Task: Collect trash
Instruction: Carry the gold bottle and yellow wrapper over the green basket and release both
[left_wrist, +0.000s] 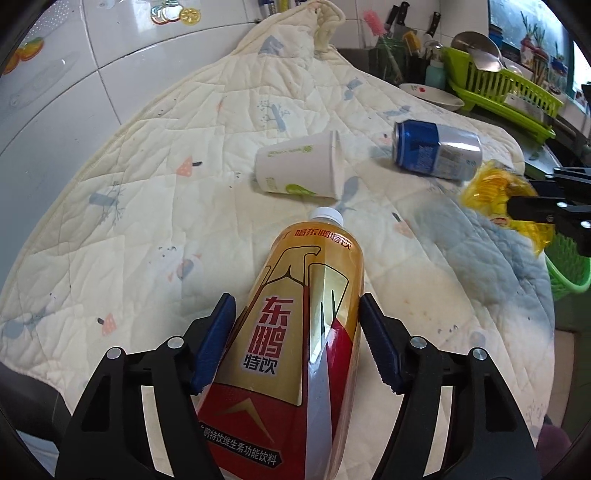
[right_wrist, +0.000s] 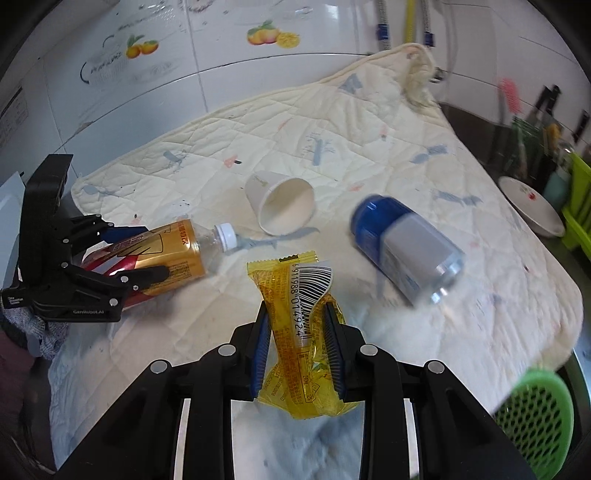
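Note:
A gold and red drink bottle (left_wrist: 303, 325) with a white cap lies on the cream quilt (left_wrist: 147, 184). My left gripper (left_wrist: 295, 301) is shut on its body, blue pads against both sides; the right wrist view shows the same bottle (right_wrist: 173, 251) in the left gripper (right_wrist: 155, 253). A yellow snack wrapper (right_wrist: 299, 321) with a barcode hangs above the quilt, with my right gripper (right_wrist: 295, 308) shut on it. From the left wrist, wrapper (left_wrist: 491, 188) and right gripper (left_wrist: 532, 188) show at the right edge. A white paper cup (left_wrist: 299, 166) and a blue and silver can (left_wrist: 436, 151) lie on their sides.
A green mesh basket (right_wrist: 535, 417) sits low off the quilt's right edge. Behind the quilt stand a white bowl (left_wrist: 432, 94), a green dish rack (left_wrist: 498, 85) and a holder with knives. White tiled wall runs along the back and left.

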